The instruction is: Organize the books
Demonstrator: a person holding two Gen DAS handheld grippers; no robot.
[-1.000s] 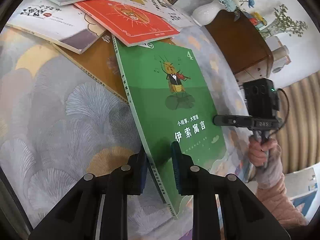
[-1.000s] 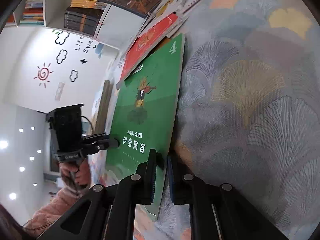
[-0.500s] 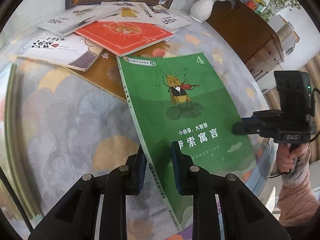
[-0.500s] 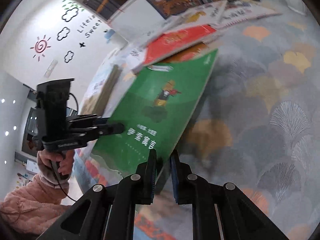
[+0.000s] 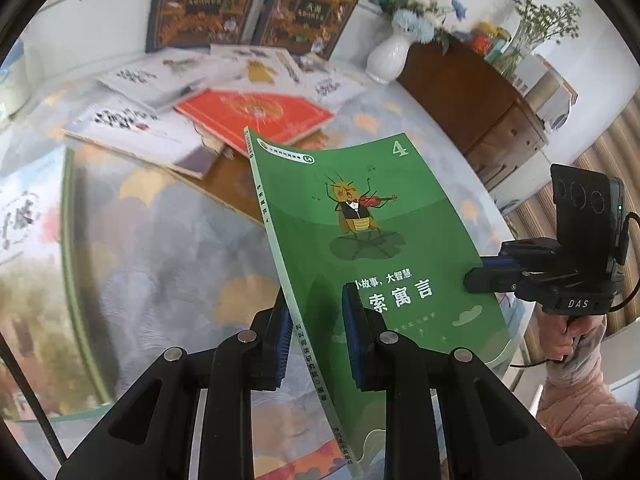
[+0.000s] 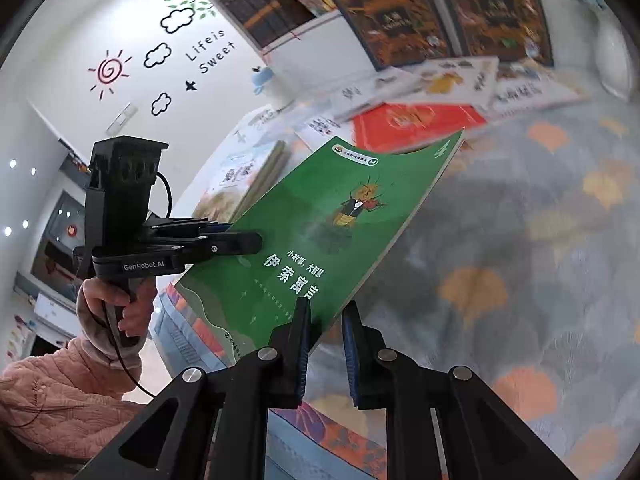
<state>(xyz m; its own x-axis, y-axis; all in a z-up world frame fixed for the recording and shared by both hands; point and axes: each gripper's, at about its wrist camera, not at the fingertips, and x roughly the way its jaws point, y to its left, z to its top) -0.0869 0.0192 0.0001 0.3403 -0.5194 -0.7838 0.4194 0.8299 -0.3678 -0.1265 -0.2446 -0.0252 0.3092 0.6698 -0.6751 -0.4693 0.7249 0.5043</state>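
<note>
A thin green book (image 5: 360, 208) with a violin-playing insect and a "4" on its cover hangs in the air above the patterned tablecloth (image 5: 160, 260). My left gripper (image 5: 316, 320) is shut on its spine edge near the lower end. In the left wrist view my right gripper (image 5: 470, 278) pinches the opposite long edge. The right wrist view shows the same green book (image 6: 340, 200) with my right gripper (image 6: 326, 320) shut on its near corner. There my left gripper (image 6: 256, 242) clamps the far side, held by a hand in a pink sleeve.
Behind the green book lie a red book (image 5: 256, 112), several white books (image 5: 132, 124) and a brown one (image 5: 228, 176). Two dark ornate books (image 5: 192, 0) lean upright at the back. A white vase (image 5: 386, 58) and a wooden cabinet (image 5: 480, 108) stand to the right. A book stack (image 6: 240, 176) lies left.
Both grippers have risen with the green book, lifting it off the cloth and away from the pile. The book has rolled from steeply tilted toward flatter, and more of the room shows.
</note>
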